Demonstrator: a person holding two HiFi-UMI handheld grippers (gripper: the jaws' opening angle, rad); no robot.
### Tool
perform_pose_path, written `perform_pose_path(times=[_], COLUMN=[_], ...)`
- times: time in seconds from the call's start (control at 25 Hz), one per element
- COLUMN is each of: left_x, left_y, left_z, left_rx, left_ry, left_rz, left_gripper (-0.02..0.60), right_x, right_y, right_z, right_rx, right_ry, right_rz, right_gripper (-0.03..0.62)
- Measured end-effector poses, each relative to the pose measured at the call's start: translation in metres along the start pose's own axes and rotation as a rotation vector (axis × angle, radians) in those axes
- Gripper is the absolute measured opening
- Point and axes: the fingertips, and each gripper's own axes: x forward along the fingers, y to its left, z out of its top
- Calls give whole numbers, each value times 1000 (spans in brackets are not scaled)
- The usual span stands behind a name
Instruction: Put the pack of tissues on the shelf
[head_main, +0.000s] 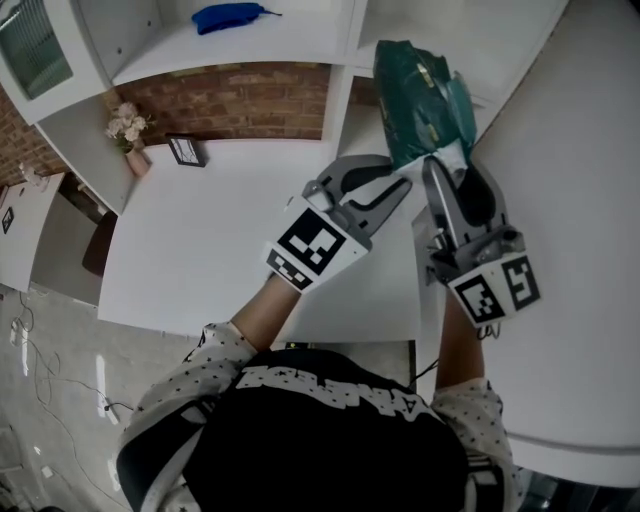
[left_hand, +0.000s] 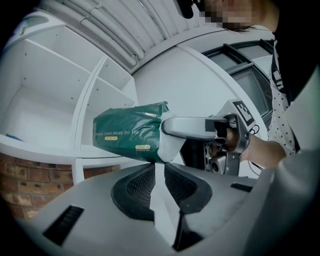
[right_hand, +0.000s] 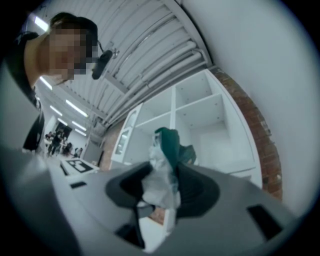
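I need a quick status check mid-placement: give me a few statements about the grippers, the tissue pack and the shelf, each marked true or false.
1. The right gripper grips the green pack of tissues by one end. True.
2. The left gripper clamps the pack too. False: nothing is between its jaws, and the pack hangs beyond them.
3. The pack lies on the shelf. False: it is held up in the air in front of the shelf.
4. A blue item lies on an upper shelf board. True.
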Motion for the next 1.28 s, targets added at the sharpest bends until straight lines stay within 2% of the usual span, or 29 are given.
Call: perform_pose_path(times=[0.4,0.76,1.0,1.28], left_x=[7,2,27,31], left_y=[7,0,57,84], left_z=[-2,1,12,16], left_rx=[49,50,3,-50], left_ry=[-51,-65,-51,-72], left_rz=[-4,14,50,59], left_gripper=[91,91,91,91], right_x=[3,-1,58,88], right_y=[-6,1,-33,-41], right_z=[-2,2,14,18], right_rx=[-31,-36,18,33], right_ry=[-44,-38,20,51], right_rz=[-4,-2,27,37], right_gripper=[175,180,185,189])
